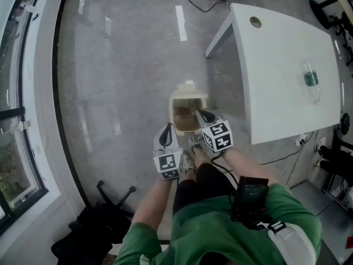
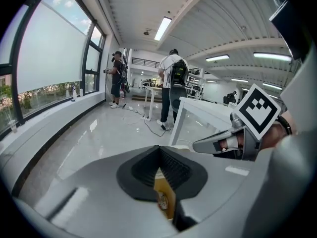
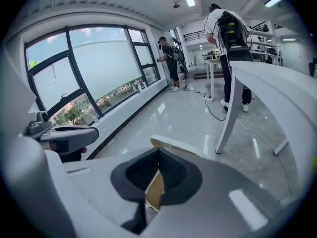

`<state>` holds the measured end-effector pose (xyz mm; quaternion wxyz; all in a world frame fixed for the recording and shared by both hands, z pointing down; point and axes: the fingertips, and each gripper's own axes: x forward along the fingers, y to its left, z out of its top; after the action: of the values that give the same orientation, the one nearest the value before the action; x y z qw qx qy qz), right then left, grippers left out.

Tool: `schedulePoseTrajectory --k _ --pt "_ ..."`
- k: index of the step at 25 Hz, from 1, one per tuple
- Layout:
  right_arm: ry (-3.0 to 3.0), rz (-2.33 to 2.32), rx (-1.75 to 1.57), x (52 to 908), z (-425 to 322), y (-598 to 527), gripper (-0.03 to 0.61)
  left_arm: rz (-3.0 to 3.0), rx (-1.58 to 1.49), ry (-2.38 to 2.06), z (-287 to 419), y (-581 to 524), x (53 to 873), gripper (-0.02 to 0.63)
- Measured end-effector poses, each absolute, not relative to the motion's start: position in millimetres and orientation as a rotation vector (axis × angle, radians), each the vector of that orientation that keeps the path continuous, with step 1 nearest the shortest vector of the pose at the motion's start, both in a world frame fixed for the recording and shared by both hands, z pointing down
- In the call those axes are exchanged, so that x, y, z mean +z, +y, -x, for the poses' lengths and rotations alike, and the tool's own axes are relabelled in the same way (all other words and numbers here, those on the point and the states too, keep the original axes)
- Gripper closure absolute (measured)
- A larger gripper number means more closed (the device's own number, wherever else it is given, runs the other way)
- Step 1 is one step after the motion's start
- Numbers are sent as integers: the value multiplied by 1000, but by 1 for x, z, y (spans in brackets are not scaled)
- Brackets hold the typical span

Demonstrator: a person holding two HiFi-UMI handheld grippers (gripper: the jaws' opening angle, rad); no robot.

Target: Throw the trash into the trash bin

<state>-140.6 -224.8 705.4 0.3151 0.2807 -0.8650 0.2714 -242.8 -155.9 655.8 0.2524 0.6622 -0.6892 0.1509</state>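
A cream trash bin (image 1: pixel 189 96) stands on the grey floor beside the white table's corner, with brownish contents (image 1: pixel 185 119) inside. Both grippers hang over its near edge, side by side. In the head view my left gripper (image 1: pixel 167 131) points at the bin's near left corner and my right gripper (image 1: pixel 203 115) reaches over its right rim. The left gripper (image 2: pixel 159 155) has its dark pads together with nothing gripped; a yellow-brown sliver shows below them. The right gripper (image 3: pixel 158 158) is likewise shut and empty, with the bin's rim (image 3: pixel 171 144) just beyond.
The white table (image 1: pixel 287 65) lies to the right, with a green-labelled bottle (image 1: pixel 310 80) on it. A black chair base (image 1: pixel 107 211) sits at lower left, a window wall along the left. Cables (image 1: pixel 198 1) trail on the floor. Two people (image 2: pixel 171 81) stand farther off.
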Motion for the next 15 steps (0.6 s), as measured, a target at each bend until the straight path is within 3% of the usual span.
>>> schedulePoseTrajectory --k 15 --pt "-2530 -898 597 527 123 -192 575 -2004 212 -2003 234 -141 492 607"
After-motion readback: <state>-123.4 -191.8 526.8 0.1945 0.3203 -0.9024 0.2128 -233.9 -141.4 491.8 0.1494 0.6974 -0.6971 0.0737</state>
